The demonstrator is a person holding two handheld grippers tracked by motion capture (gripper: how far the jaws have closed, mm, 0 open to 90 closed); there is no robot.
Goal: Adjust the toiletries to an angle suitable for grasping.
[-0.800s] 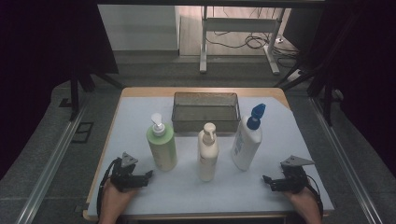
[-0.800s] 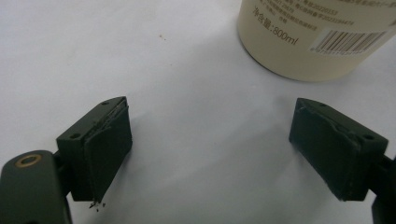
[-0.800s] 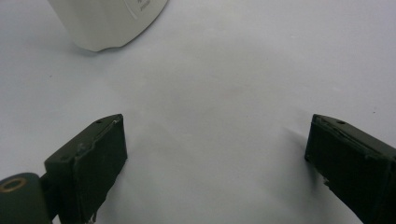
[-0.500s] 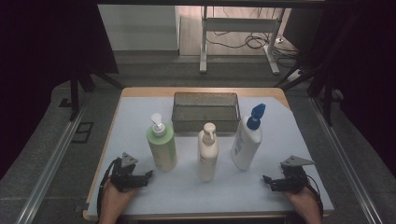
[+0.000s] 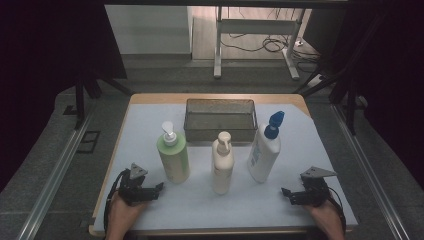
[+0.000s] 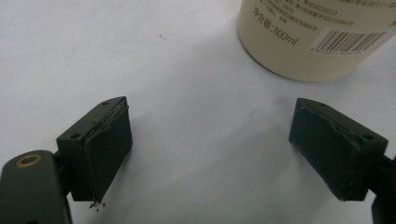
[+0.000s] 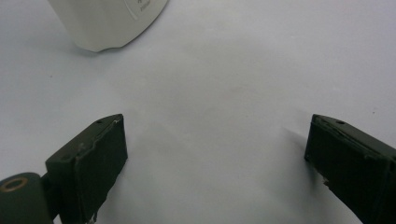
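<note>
Three upright pump bottles mid-bench: green plastic bottle (image 5: 174,159) left, cream bottle (image 5: 222,165) centre, white blue-capped bottle (image 5: 265,150) right; left gripper (image 5: 159,187) and right gripper (image 5: 285,192) wide open, empty, near edge; step: pre-reach; next: approach nearest bottle squarely.

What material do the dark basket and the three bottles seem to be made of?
The basket looks like fine metal mesh, dark and matte: the table shows faintly through its walls. The green bottle, the cream bottle and the white bottle look like smooth, slightly glossy plastic, opaque, with moulded pump heads; the cream one carries a printed label.
</note>
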